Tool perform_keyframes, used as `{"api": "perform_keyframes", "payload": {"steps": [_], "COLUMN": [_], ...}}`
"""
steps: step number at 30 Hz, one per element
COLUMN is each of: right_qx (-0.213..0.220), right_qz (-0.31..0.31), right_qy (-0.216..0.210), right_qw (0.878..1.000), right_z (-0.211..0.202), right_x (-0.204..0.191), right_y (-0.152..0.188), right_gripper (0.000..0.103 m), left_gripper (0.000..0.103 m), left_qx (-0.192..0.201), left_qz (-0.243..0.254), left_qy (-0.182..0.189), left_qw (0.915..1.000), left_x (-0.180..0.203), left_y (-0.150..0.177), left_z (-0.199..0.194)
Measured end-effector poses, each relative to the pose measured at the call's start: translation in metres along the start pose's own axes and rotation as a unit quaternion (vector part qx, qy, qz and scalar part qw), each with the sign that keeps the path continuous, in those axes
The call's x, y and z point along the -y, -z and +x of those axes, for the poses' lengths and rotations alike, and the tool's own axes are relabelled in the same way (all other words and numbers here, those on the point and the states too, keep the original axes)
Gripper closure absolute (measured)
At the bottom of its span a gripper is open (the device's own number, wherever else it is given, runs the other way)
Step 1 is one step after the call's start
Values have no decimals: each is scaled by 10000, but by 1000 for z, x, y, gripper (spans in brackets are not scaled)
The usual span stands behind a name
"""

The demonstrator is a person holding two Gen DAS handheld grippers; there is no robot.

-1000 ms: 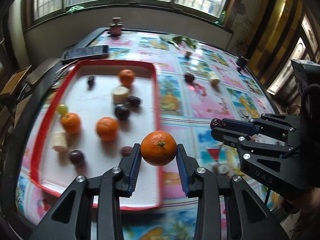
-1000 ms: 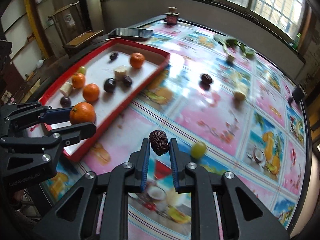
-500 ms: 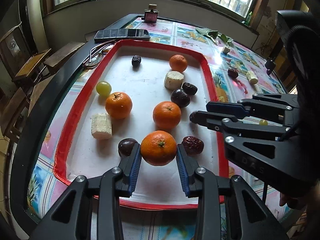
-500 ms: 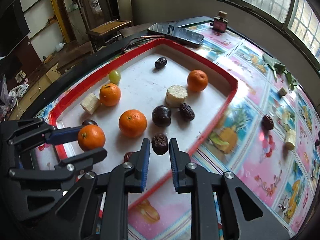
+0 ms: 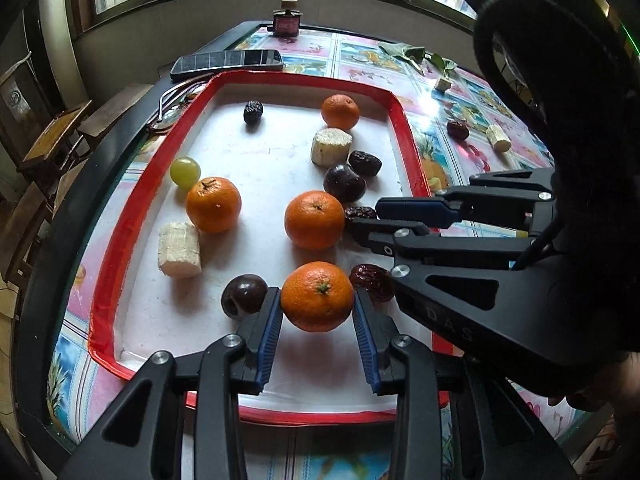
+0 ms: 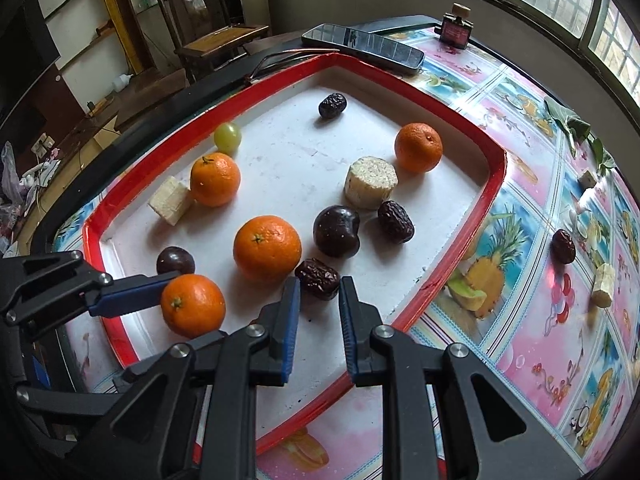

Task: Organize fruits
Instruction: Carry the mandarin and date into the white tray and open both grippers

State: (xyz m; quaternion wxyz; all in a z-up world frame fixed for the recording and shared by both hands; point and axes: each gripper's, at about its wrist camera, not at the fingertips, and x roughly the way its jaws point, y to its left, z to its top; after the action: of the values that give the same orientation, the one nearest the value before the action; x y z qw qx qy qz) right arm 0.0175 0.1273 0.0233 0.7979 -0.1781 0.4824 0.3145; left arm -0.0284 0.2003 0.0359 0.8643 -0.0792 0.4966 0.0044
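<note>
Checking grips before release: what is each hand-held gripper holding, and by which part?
The left hand-held gripper, jaws opening, has an orange by its opposite sides; the right hand-held gripper pinches a date between its tips.

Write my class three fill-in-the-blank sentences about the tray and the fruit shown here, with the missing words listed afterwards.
1. The rim of the tray is ___.
2. The single grape in it is ___.
3. In all, ___ oranges are in view.

Missing words: red; green; four.
</note>
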Motion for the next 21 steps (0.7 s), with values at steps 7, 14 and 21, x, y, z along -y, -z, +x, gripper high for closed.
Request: {"api": "perform_keyframes", "payload": {"steps": [7,14,21], "right_qx": [-55,57,222], "right_qz": [-34,-37,8], "right_qy": [46,125,169], "right_qw": [10000,9999,9996], "right_z": [3,-7,-25], "right_x": [1,3,8], "right_y": [-1,0,3], "right_gripper": [77,64,52], "left_gripper": [50,49,46], "left_qx": [134,237,353], "left_qz": [17,-6,31], "left_qy": [-124,-198,-224], "left_qw": [9998,9995,9991], "left_x": [3,4,11], "left_y": [0,-1,-1], "left_z": [-9,-15,-23]}}
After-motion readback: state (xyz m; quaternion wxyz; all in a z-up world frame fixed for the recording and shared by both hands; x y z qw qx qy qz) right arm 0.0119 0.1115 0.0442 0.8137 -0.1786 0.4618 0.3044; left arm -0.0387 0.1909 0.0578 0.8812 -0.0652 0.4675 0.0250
